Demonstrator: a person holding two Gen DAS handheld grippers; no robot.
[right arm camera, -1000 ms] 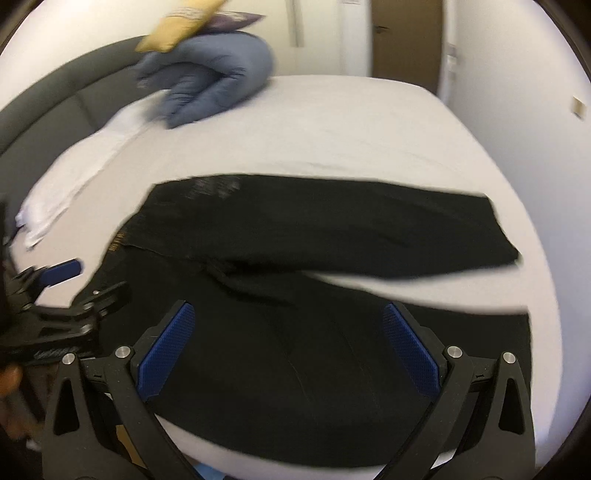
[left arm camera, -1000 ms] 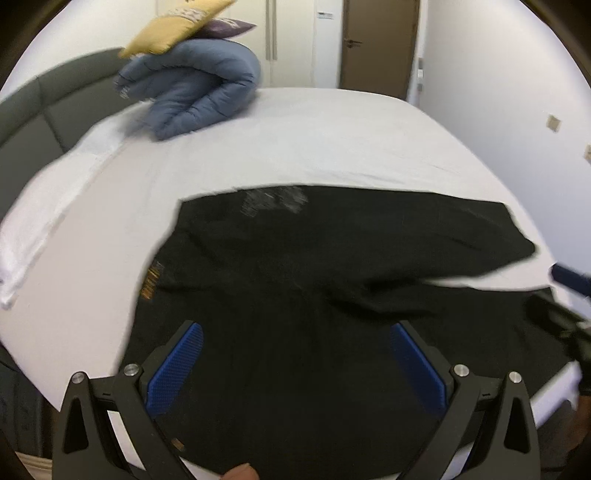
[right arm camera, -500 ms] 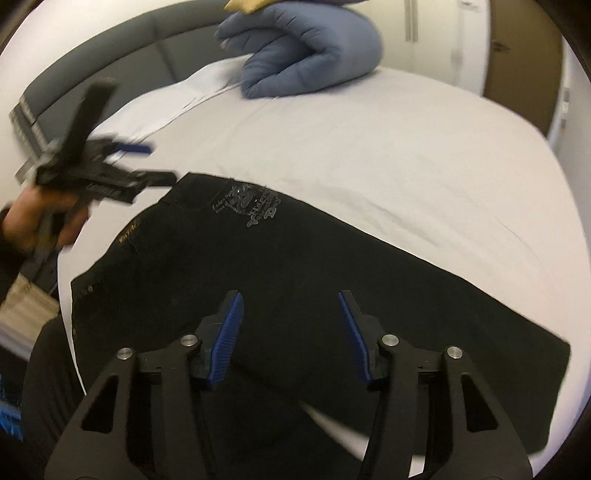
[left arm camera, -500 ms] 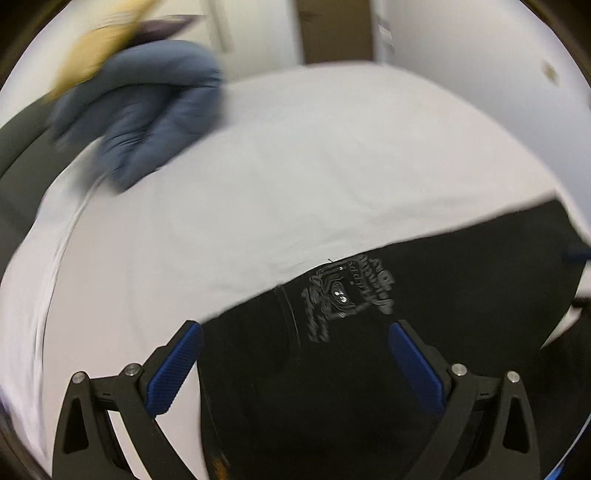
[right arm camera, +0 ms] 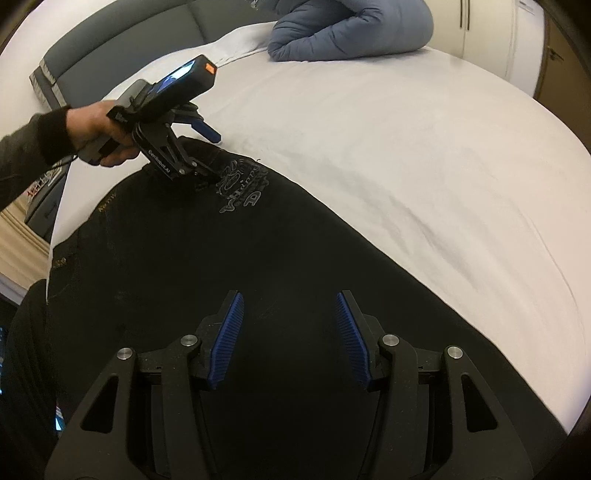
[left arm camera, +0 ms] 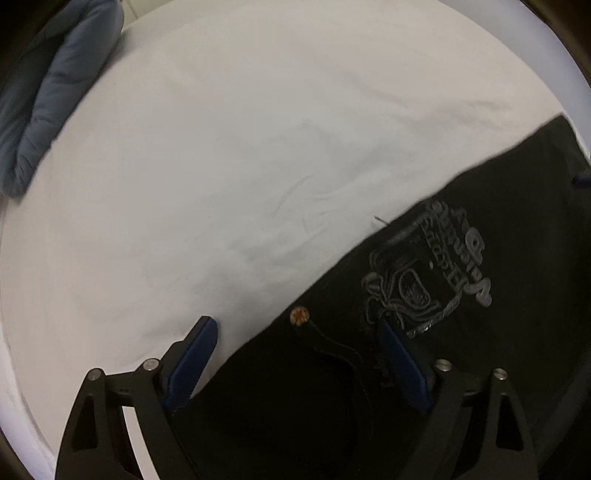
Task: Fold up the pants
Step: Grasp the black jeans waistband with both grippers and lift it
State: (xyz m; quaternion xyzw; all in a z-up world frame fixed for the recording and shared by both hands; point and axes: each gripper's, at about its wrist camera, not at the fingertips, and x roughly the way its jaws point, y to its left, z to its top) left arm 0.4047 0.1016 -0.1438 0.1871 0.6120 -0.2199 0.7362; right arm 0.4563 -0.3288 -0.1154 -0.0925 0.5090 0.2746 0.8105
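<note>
Black pants [right arm camera: 229,251] lie flat on the white bed [right arm camera: 406,147], with a grey embroidered emblem [left arm camera: 428,266] by the waist. My left gripper [left arm camera: 295,332] is open and straddles the waist corner near a copper rivet [left arm camera: 299,315]: one finger over the sheet, one on the fabric. It also shows in the right wrist view [right arm camera: 210,155], low at the waistband beside the emblem [right arm camera: 242,184]. My right gripper [right arm camera: 288,317] is open, half closed, just above the middle of the pants, holding nothing.
A rolled blue-grey duvet [right arm camera: 351,29] lies at the head of the bed and shows in the left wrist view [left arm camera: 48,99]. A dark grey headboard [right arm camera: 122,40] runs behind it. White sheet [left arm camera: 258,129] spreads beyond the pants.
Both grippers dropped close to the pants. The left moved to the waist corner by the emblem. The right swung over the middle of the pants and its jaws narrowed.
</note>
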